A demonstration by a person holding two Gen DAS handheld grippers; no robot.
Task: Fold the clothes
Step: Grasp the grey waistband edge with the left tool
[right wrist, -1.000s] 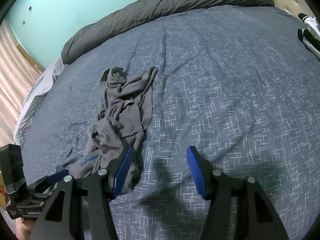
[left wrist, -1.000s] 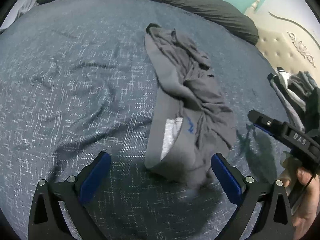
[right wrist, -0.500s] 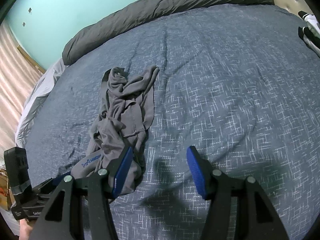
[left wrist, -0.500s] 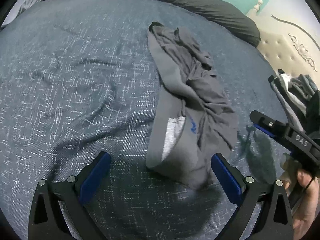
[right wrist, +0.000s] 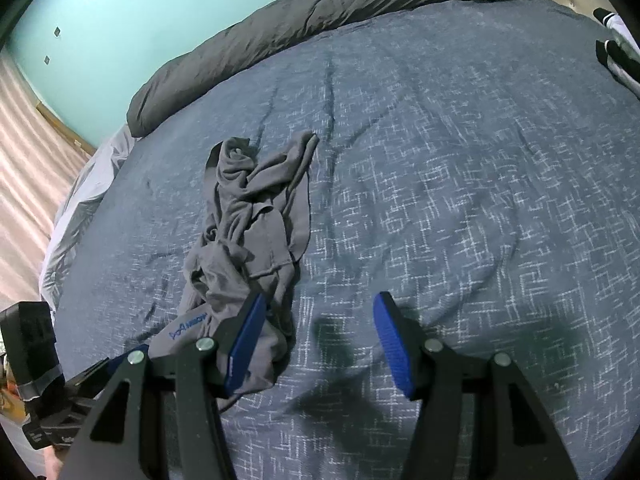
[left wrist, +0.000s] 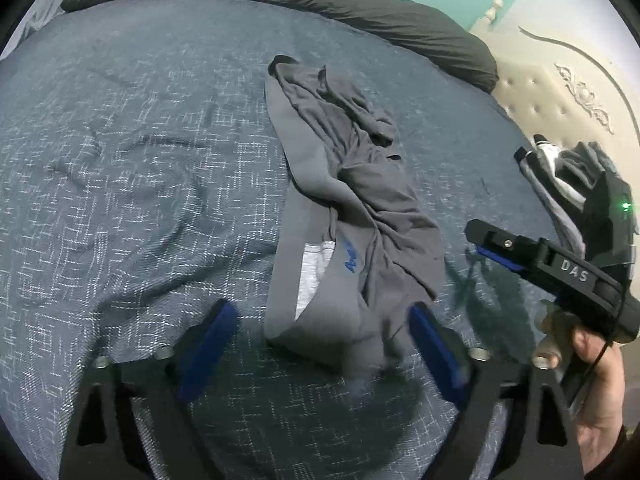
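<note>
Here, crumpled grey garment (left wrist: 352, 220) between gaping left claw (left wrist: 320, 340) fingers, just left of gaping right claw (right wrist: 320, 340)

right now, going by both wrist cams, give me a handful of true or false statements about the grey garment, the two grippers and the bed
1. The grey garment lies crumpled on the blue patterned bedspread. True.
2. The left gripper is clamped on the garment's waistband. False: its jaws stand wide open on either side of the garment's near end.
3. The right gripper is open and holds nothing. True.
4. The garment carries red lettering. False: the lettering is blue.
5. A dark grey duvet is bunched along the far edge of the bed. True.
6. The grey garment is the only clothing on the bed. False: a pile of other clothes lies near the cream headboard.
</note>
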